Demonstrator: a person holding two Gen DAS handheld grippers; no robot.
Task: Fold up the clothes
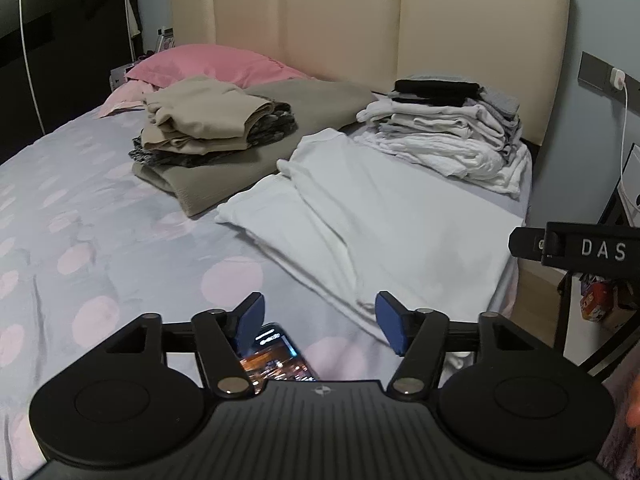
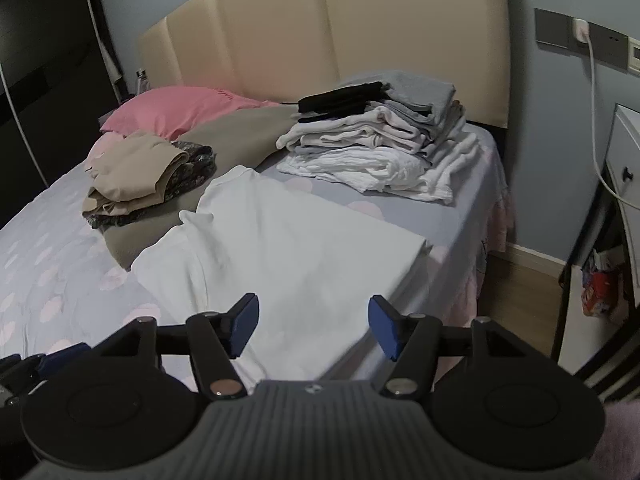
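Both tools, left tool point(image 1: 320, 322) and right tool point(image 2: 312, 326), are hanging wide and empty just short of the white T-shirt point(image 1: 360, 216), which is lying ahead on the bed point(image 1: 80, 200), long axis running toward the headboard point(image 1: 340, 20), right tool sitting nearer

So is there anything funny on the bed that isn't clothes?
Yes. A phone with its screen lit up lies on the dotted bedsheet, just beside the white shirt and right under the left claw. It looks odd there because everything else on the bed is laundry or pillows.
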